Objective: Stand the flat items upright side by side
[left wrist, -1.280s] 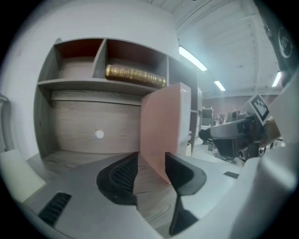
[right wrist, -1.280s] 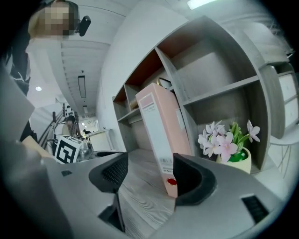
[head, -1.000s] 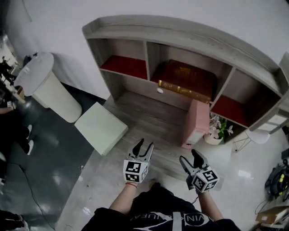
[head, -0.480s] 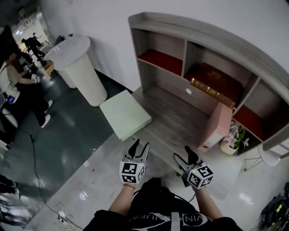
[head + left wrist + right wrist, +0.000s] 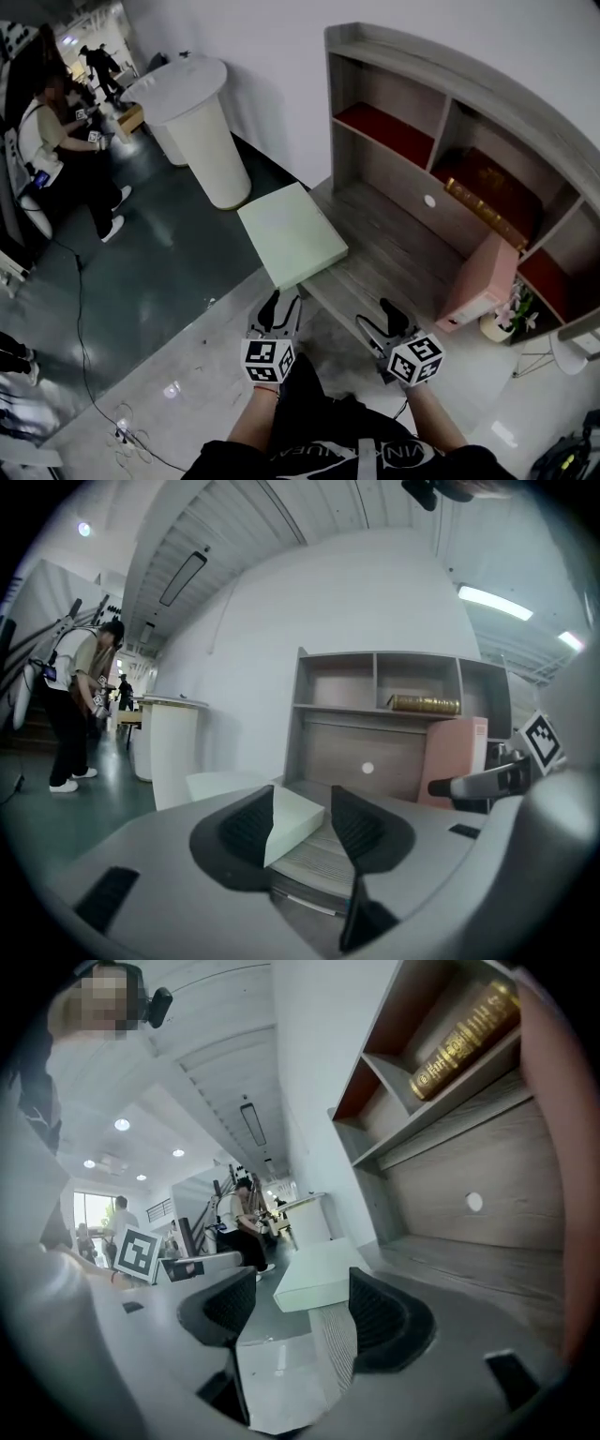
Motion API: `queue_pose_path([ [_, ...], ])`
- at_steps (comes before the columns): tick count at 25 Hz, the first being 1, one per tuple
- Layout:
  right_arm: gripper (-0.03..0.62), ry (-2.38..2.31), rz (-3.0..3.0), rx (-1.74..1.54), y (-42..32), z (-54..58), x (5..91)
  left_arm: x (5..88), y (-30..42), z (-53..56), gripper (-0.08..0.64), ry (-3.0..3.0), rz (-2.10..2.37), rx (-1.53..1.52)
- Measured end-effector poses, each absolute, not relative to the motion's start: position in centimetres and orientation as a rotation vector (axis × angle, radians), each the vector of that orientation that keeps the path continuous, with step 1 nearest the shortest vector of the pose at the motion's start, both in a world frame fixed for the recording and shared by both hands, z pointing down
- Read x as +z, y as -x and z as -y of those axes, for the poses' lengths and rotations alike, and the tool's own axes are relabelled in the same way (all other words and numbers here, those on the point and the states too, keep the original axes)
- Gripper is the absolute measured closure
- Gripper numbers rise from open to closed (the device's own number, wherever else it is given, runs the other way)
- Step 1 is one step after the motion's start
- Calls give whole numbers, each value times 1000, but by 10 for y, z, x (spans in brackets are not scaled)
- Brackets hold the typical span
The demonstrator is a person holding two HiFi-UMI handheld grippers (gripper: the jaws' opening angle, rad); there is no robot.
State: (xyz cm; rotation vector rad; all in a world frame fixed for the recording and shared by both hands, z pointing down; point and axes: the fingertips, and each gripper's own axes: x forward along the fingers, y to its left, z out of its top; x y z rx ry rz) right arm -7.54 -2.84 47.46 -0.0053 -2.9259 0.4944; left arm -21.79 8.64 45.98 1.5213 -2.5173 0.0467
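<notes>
Tongs stand spread, empty: left tongs [image 5: 281, 302], right tongs [image 5: 375, 314]. Pale green box [image 5: 292, 234] lies flat at their twelve o'clock, seemingly overhanging the desk [image 5: 384, 244]; grip opposite edges, tip it upright beside the pink box [image 5: 483, 281].

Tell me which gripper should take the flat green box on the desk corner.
Left, probably. The left gripper is open, empty and close to the green box, which lines up ahead of its jaws. The right gripper, also open, sits further right, toward the upright pink box.
</notes>
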Motion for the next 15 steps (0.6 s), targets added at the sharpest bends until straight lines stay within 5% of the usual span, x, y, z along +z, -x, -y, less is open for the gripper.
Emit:
queue_pose_path([
  [15, 270, 73, 2838, 544, 214, 24, 498, 489, 355, -91, 366, -1417, 2462, 43],
])
